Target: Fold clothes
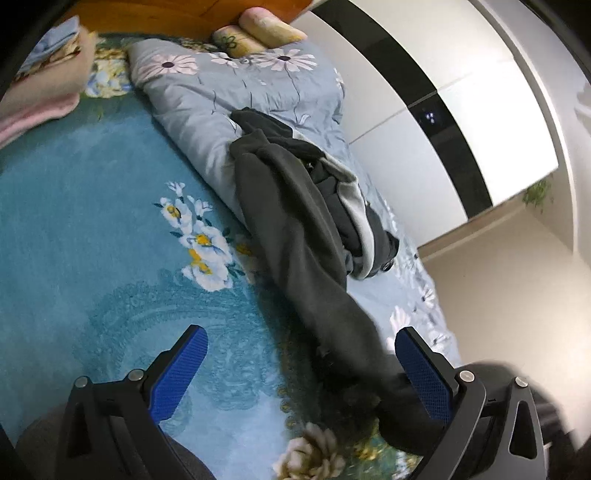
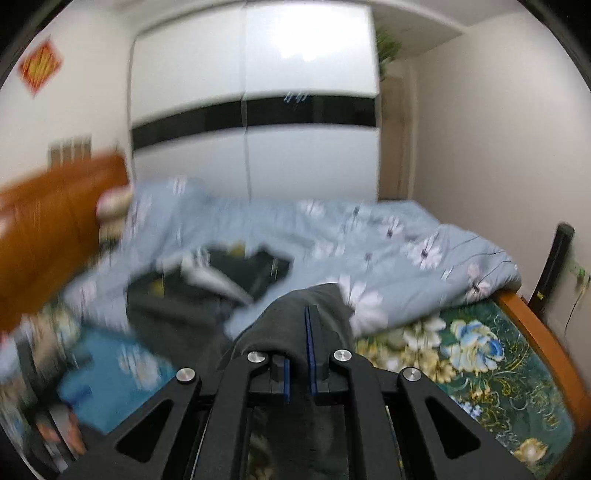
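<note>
Bed [image 1: 74, 229] fills the left wrist view, teal floral sheet; same sheet at 4 o'clock in the right wrist view. White wardrobe [image 2: 255, 110] with a black band behind the bed, top centre of the right view, blurred. Grey-blue flowered quilt [image 1: 236, 96] bunched from 12 to 3 o'clock in the left view, spread across mid-frame in the right view. Wooden headboard [image 2: 55, 236] at 9 o'clock in the right view, smeared by blur. Two pillows [image 1: 258, 35] at 12 o'clock in the left view, against the headboard. Folded pink and blue cloths [image 1: 40, 85] at 10 o'clock.

Dark garment [image 1: 295, 229]: long dark-grey strip, starts on the quilt at centre, runs down toward 5 o'clock over the sheet, a pale lining showing at its 3 o'clock side.

Left tool [image 1: 301, 369]: blue pads wide apart, nothing pinched. The garment's lower end lies between the pads, hard against the 3 o'clock pad; whether it touches, can't tell.

Right tool [image 2: 299, 354]: pads together, clamped on a fold of the garment, which drapes over the fingers [image 2: 309, 347] at centre and trails away toward 9 o'clock.
</note>
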`<state>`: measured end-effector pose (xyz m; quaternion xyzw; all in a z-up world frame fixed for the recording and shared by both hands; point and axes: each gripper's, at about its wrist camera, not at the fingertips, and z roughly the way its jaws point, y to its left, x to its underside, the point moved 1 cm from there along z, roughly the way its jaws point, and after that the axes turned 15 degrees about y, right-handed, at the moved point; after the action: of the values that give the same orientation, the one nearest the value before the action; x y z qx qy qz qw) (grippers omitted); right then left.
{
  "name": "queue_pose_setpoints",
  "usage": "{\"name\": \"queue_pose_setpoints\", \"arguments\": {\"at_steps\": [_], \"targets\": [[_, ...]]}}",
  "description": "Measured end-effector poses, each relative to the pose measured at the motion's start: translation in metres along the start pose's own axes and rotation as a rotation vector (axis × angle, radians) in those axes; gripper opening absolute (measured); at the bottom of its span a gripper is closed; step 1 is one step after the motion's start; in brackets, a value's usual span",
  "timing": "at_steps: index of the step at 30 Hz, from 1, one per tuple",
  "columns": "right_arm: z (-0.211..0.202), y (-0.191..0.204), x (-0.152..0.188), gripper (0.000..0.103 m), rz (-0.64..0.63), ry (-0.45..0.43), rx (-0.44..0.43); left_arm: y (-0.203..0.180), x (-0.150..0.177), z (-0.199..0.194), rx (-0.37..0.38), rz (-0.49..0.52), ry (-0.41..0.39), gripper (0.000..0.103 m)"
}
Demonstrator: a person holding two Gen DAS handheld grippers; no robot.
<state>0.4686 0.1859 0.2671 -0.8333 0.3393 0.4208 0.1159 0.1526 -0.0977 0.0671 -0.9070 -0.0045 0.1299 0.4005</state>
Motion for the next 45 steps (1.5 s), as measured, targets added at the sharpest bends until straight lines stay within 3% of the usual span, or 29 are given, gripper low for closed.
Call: {"name": "queue_pose_setpoints", "arguments": {"at_steps": [3,8,11,15,17,20,24,29,33,36,41,44,45], "targets": [[-0.033,-0.036,-0.016,0.007,0.093,-0.122,0.038,-0.007,0.004,0.009,-0.015,0.023,0.029,0.103],[-0.083,-0.102,-0.036,0.007,0.238,-0.244,0.136,-0.020,0.010,0.018,-0.032,0.094,0.055,0.103],[-0.131,-0.137,-0.050,0.007,0.272,-0.313,0.256,-0.023,0.009,0.021,-0.036,0.115,0.067,0.103],[-0.184,-0.147,-0.094,0.007,0.176,-0.354,0.383,-0.024,0.010,0.030,-0.034,0.118,0.092,0.103],[-0.182,-0.127,-0.114,0.008,0.065,-0.321,0.421,-0.025,0.013,0.034,-0.036,0.124,0.107,0.103],[-0.138,-0.079,-0.131,0.008,-0.120,-0.224,0.482,-0.024,0.014,0.035,-0.038,0.140,0.109,0.103],[-0.047,-0.004,-0.117,0.008,-0.292,-0.085,0.352,-0.016,0.011,0.027,-0.020,0.102,0.095,0.103],[0.052,0.106,-0.078,0.008,-0.391,0.038,0.061,-0.010,0.004,0.008,0.041,0.069,0.083,0.103],[0.104,0.184,-0.052,0.008,-0.429,0.115,-0.120,-0.014,-0.015,-0.039,0.105,0.084,-0.033,0.103],[0.117,0.232,-0.046,0.008,-0.443,0.123,-0.259,-0.008,-0.030,-0.077,0.118,0.087,-0.124,0.103],[0.106,0.308,-0.045,0.008,-0.527,0.087,-0.370,0.022,-0.044,-0.105,0.071,0.045,-0.207,0.103],[0.132,0.349,-0.035,0.008,-0.603,0.169,-0.396,0.046,-0.049,-0.110,0.043,-0.022,-0.208,0.103],[0.152,0.367,-0.022,0.008,-0.652,0.223,-0.369,0.055,-0.051,-0.109,0.031,-0.047,-0.203,0.103]]}}
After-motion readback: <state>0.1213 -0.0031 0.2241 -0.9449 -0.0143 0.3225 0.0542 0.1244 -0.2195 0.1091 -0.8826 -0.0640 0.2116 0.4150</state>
